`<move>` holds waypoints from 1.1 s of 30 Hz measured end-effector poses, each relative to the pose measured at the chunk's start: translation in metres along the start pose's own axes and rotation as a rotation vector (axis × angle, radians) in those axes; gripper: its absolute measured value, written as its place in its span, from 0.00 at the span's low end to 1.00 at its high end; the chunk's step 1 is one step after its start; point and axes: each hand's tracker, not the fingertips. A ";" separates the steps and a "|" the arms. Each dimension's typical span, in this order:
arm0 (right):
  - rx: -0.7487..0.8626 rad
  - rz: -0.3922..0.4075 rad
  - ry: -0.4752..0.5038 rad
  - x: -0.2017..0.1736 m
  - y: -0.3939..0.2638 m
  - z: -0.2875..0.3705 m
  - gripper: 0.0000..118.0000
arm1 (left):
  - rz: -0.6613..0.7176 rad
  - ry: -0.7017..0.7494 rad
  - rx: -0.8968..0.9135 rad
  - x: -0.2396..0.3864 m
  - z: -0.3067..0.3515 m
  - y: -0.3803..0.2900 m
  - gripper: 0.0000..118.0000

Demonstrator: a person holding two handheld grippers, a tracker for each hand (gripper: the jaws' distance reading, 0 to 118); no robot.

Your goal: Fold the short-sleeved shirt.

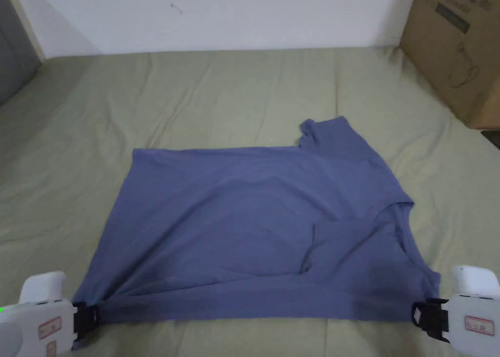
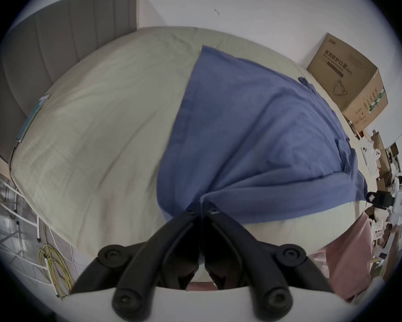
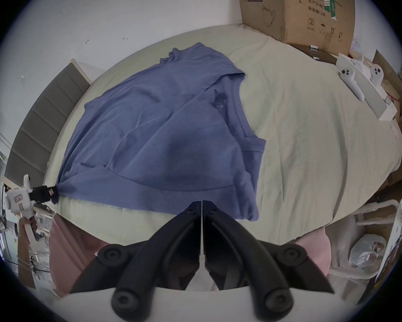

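Note:
A blue short-sleeved shirt lies sideways on the green bed sheet, collar to the right, with its near sleeve folded in. My left gripper is shut on the shirt's near-left corner. In the left gripper view the cloth bunches into the closed jaws of that gripper. My right gripper is shut at the near-right corner. In the right gripper view, its tips meet the near edge of the shirt, which lies flat there. That view also shows the left gripper far off.
A large cardboard box stands on the bed at the far right. A grey headboard bounds the left side and a white wall the back. White controllers on a tray lie beyond the right edge. Bare sheet surrounds the shirt.

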 end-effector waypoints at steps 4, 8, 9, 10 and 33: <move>0.027 -0.004 -0.003 0.007 0.000 0.009 0.02 | 0.010 0.003 0.018 0.002 0.011 0.003 0.01; 0.073 0.068 -0.084 0.011 0.014 0.010 0.54 | -0.007 0.012 0.025 0.006 0.016 0.007 0.01; 0.069 0.061 -0.083 0.010 0.019 0.007 0.58 | -0.018 0.020 0.024 0.009 0.017 0.008 0.01; 0.071 0.055 -0.078 0.013 0.023 0.004 0.58 | -0.027 0.026 0.023 0.011 0.016 0.008 0.01; 0.150 0.003 0.020 0.014 0.132 0.012 0.02 | -0.185 0.083 0.092 0.032 0.032 0.106 0.01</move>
